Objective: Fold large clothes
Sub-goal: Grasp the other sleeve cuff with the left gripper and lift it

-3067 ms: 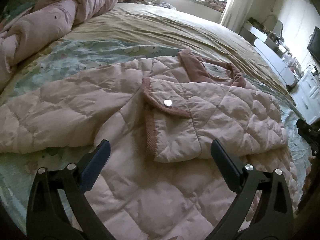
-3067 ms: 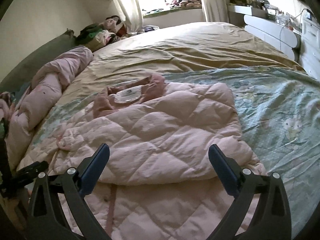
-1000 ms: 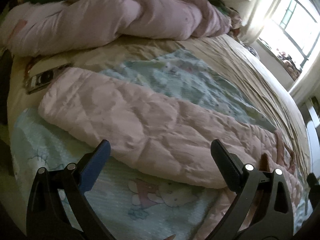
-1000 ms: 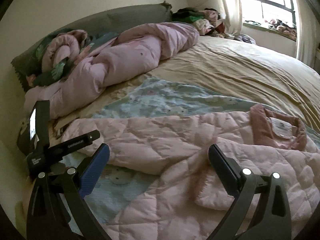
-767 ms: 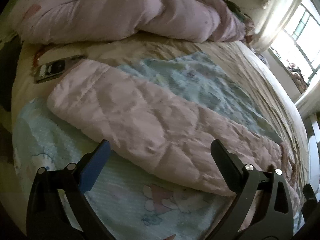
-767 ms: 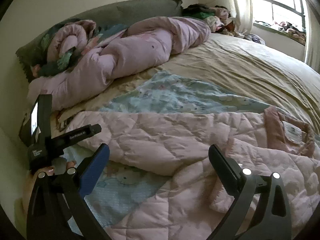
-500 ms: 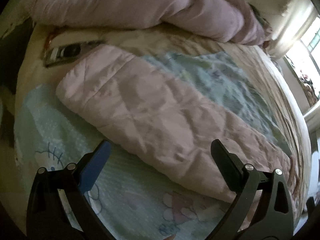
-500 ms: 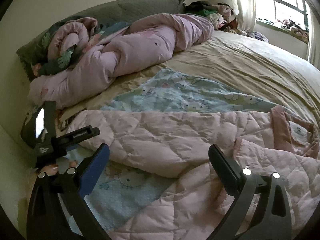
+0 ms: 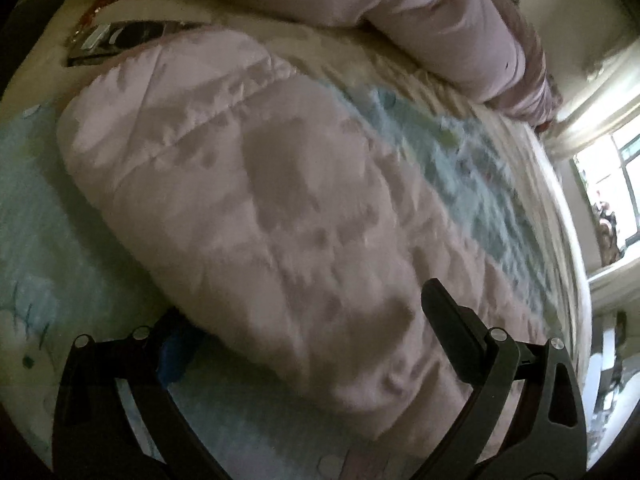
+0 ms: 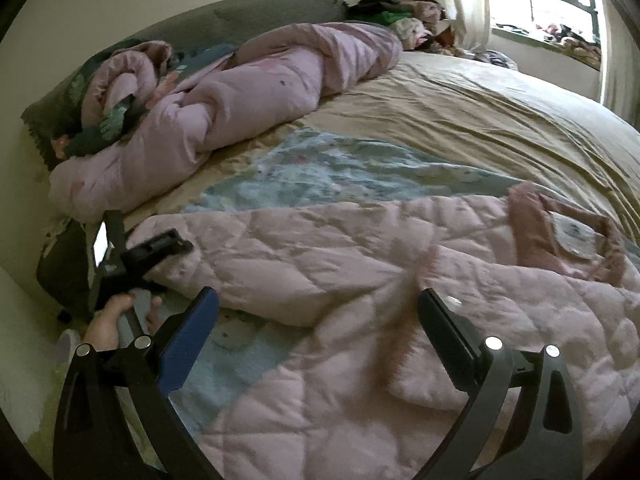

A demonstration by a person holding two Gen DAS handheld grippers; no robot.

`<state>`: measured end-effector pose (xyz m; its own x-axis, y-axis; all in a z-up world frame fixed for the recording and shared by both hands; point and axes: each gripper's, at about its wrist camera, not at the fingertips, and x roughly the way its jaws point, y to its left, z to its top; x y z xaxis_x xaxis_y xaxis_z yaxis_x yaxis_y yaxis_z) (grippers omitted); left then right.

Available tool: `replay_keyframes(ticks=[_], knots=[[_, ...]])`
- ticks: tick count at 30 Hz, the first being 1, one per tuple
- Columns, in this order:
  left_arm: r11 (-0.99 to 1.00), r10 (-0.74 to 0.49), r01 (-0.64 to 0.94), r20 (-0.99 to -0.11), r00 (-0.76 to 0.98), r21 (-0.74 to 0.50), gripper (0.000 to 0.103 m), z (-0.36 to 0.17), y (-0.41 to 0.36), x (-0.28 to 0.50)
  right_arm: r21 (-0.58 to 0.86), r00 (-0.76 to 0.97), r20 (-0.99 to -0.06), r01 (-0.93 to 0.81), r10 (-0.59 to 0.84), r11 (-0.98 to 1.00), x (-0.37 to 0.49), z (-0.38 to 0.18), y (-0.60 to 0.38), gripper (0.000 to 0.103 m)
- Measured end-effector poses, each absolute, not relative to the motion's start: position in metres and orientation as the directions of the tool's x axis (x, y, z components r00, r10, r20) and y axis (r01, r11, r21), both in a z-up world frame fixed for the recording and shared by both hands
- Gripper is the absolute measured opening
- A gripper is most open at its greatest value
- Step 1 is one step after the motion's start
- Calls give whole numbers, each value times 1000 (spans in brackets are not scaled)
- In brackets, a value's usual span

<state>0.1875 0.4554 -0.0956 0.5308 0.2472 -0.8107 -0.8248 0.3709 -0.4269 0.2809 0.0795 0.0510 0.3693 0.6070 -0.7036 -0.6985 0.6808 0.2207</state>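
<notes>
Since half a second ago the left gripper (image 9: pixel 308 328) has closed in on the jacket sleeve (image 9: pixel 248 208); the cuff now fills most of its view. Jaws wide apart, straddling the sleeve: left finger (image 9: pixel 172 356) low beside the sleeve's near edge, partly hidden under it, right finger above the fabric. Contact cannot be confirmed; view is motion-blurred. Right gripper (image 10: pixel 316 340) also wide open, holding nothing, hovering over the pink quilted jacket (image 10: pixel 400 280), which lies spread on the blue patterned sheet (image 10: pixel 320 172). Collar (image 10: pixel 568 236) to the right. Rolled pink duvet (image 10: pixel 224 108) behind, well apart.
</notes>
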Motion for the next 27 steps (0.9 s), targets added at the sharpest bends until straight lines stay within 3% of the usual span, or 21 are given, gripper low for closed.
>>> replay_keyframes(ticks=[1,3,4,6,9,18,27], knots=[[372,275,-830,-805,526,-416,88,-94,457,188,223,378,-703,-688,603,691,282,51,72,99],[371,318,-848,-806,500,-380,63,-94,460,187,236,389,-700,-666,599,708,285,50,56,99],[365,320,-843,-798,512,-395,58,-93,461,185,241,394,-697,-657,599,714,286,50,50,99],[374,319,-830,-782,535,-415,32,-89,462,183,249,409,-692,-638,595,729,288,50,37,99],[406,340,-801,-741,580,-440,16,-74,462,182,259,421,-691,-615,588,745,290,48,24,99],[546,378,-667,-561,736,-507,12,13,430,177,322,450,-681,-525,577,788,285,36,-27,99],[715,361,-537,-421,832,-448,12,87,363,183,334,494,-671,-465,553,820,268,38,-80,99]])
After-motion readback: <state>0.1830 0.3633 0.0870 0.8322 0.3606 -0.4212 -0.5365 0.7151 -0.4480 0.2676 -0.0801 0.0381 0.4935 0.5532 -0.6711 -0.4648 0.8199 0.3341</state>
